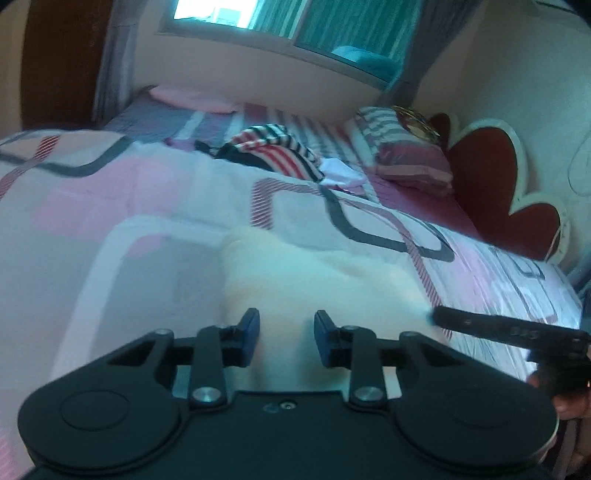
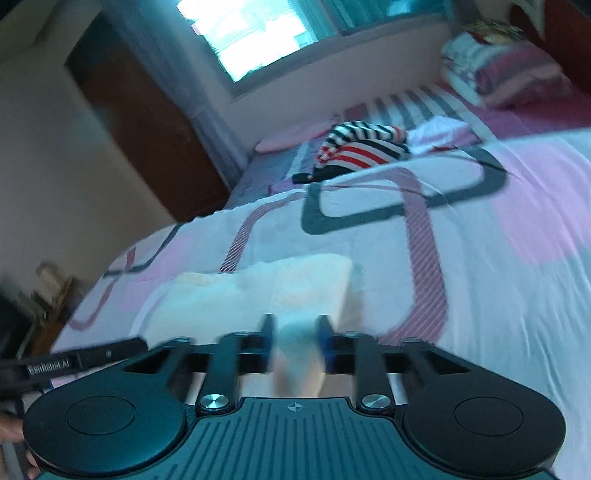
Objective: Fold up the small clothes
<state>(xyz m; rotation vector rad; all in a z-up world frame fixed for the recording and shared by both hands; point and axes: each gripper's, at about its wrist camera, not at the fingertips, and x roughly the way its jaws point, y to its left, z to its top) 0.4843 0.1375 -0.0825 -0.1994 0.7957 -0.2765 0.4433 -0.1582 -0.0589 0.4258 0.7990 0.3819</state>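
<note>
A small cream-white garment [image 1: 317, 280] lies on the patterned bedspread [image 1: 110, 192]; it also shows in the right wrist view [image 2: 258, 291]. My left gripper [image 1: 286, 328] hovers over its near edge, jaws apart with nothing between them. My right gripper [image 2: 295, 332] has its jaws around a fold of the garment; the blur hides whether they pinch it. The right gripper's finger also shows at the garment's right edge in the left wrist view [image 1: 480, 325]. A striped red, white and black garment [image 1: 273, 147] lies further back on the bed [image 2: 362, 147].
Striped pillows [image 1: 399, 147] lie against a red heart-shaped headboard [image 1: 487, 173] at the right. A white cloth [image 1: 340, 173] lies beside the striped garment. A window [image 1: 295, 18] and a brown door [image 2: 140, 122] are beyond the bed.
</note>
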